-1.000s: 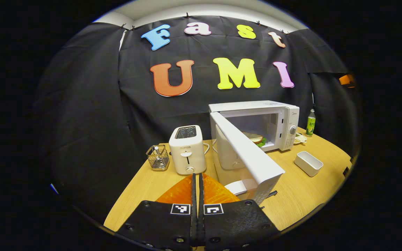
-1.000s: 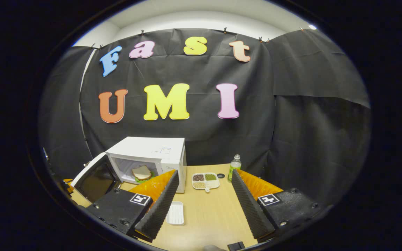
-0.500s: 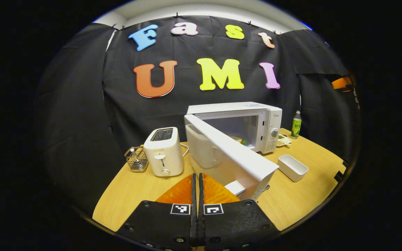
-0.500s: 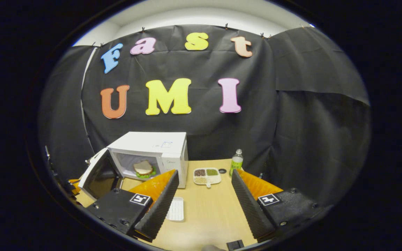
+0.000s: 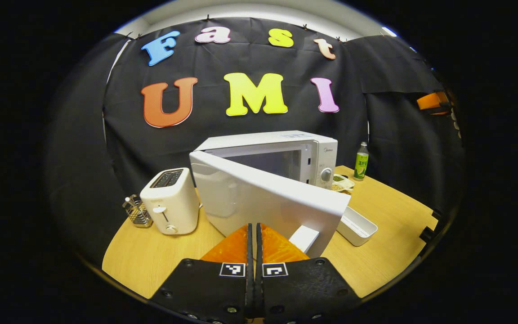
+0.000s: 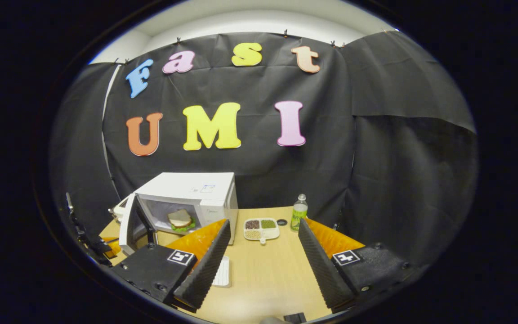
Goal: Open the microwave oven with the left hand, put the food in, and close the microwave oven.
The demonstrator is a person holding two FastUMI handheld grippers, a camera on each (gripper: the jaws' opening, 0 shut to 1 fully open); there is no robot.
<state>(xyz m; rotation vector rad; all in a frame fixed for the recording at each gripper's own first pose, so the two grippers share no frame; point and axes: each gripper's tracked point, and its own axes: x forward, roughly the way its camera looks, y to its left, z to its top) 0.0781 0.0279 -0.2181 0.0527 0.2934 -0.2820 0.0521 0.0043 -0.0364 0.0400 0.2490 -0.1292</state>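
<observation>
Wooden table [image 5: 160, 256] beneath black cloth walls, seen from both grippers. Nearest in the left gripper view, the left gripper [image 5: 255, 234] has its fingers pressed together with nothing between them, its tips just before the outer face of the microwave door [image 5: 268, 198]. That half-open door hides the oven cavity from this side; whether the tips touch it cannot be told. Beside it stand a white toaster [image 5: 170, 201] and a wire basket [image 5: 136, 211], partly hidden behind the toaster. In the right gripper view, the right gripper [image 6: 263, 243] is spread wide and empty. Beyond, a white tray [image 6: 223, 272] is largely covered by one finger. Farther off, the sandwich [image 6: 179, 219] lies inside the microwave [image 6: 196, 189]; a divided dish [image 6: 261, 228] and green bottle [image 6: 299, 212] stand to its right.
</observation>
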